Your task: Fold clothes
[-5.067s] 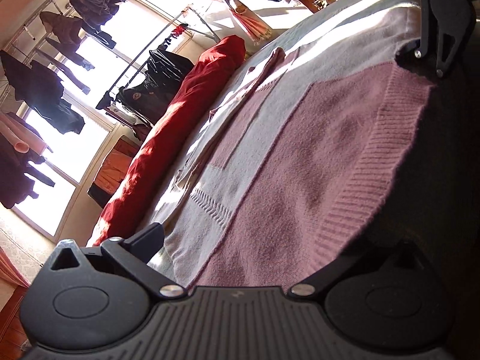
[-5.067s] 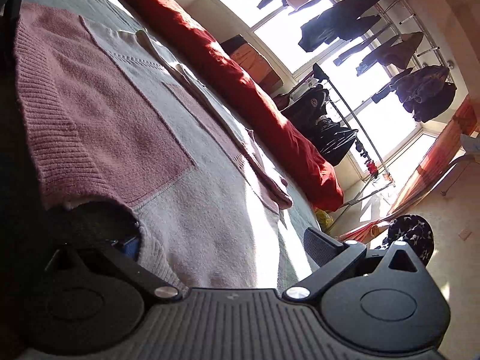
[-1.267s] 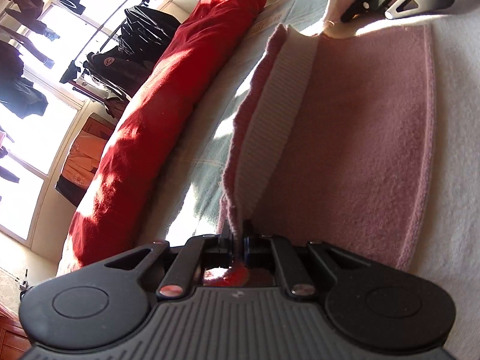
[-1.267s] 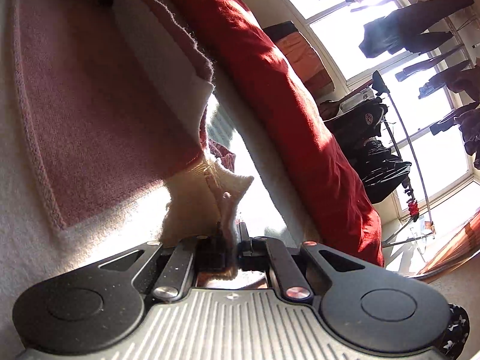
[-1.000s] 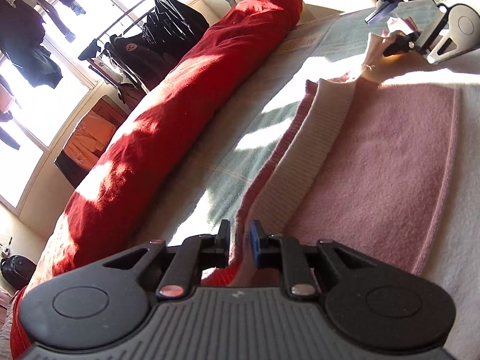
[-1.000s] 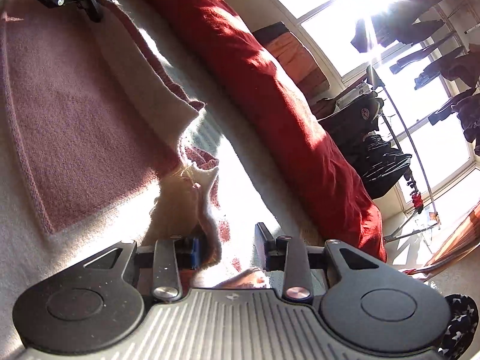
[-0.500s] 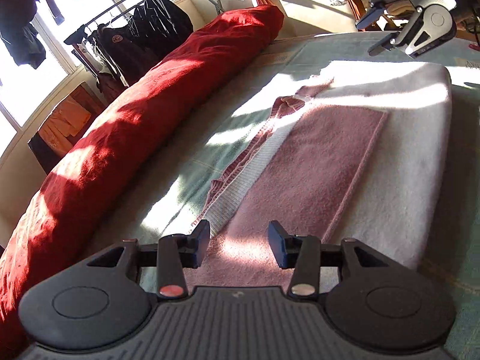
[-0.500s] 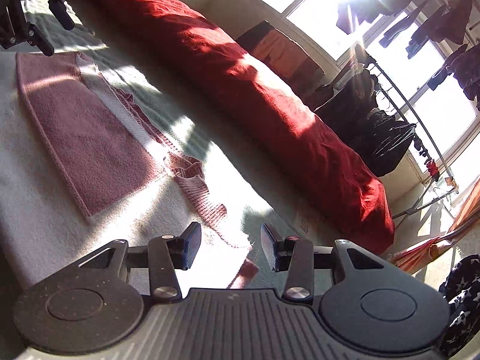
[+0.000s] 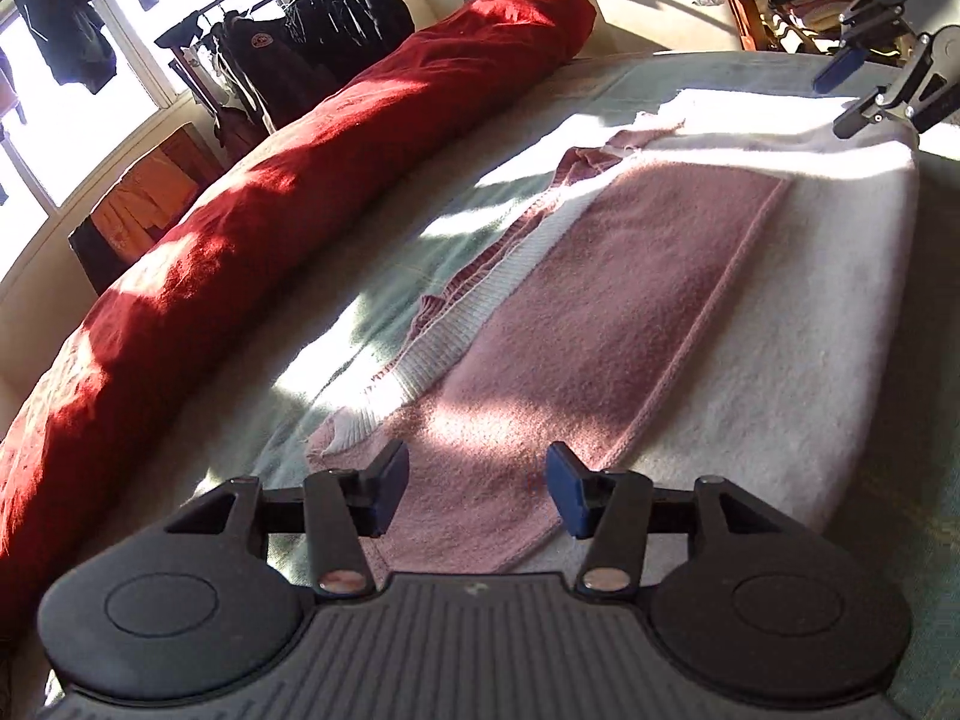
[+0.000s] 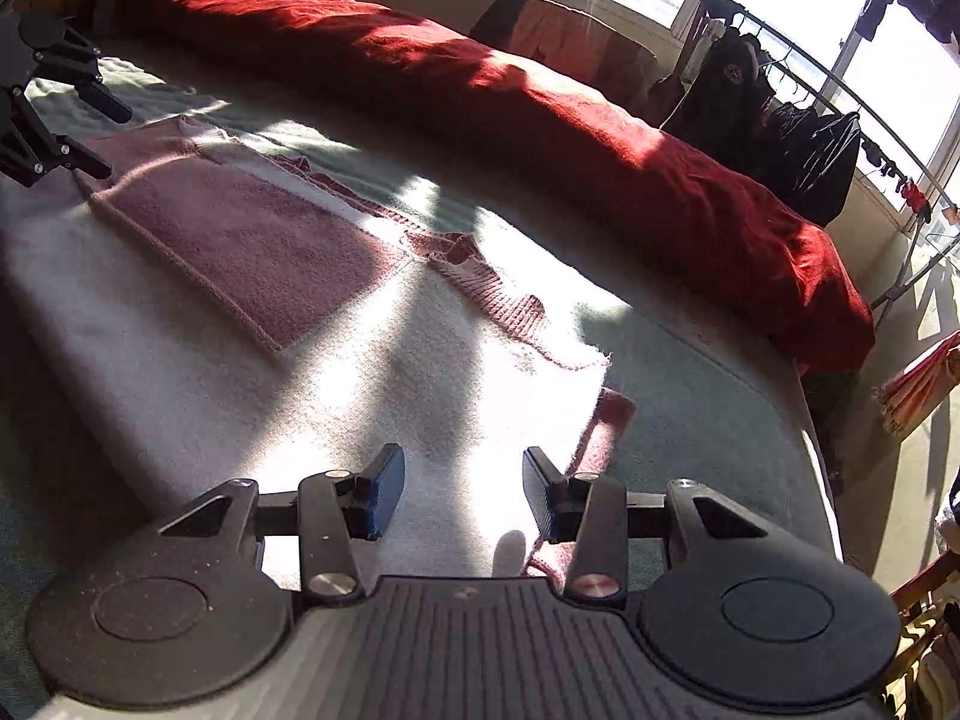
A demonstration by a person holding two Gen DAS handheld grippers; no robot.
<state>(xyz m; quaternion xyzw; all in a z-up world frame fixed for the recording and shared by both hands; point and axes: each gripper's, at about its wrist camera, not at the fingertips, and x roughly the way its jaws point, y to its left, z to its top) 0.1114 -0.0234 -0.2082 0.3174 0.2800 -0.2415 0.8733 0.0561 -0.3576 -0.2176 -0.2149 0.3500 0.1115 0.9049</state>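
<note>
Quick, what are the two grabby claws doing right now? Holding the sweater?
Left gripper: open, holding nothing, above the sweater.
Right gripper: open, holding nothing.

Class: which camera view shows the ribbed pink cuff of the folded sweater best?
The right wrist view: the ribbed pink cuff lies unobstructed in sunlight on the sweater, its ribs distinct. The left wrist view shows only a small bunched pink piece at the sweater's far edge, its ribbing too small to tell.
</note>
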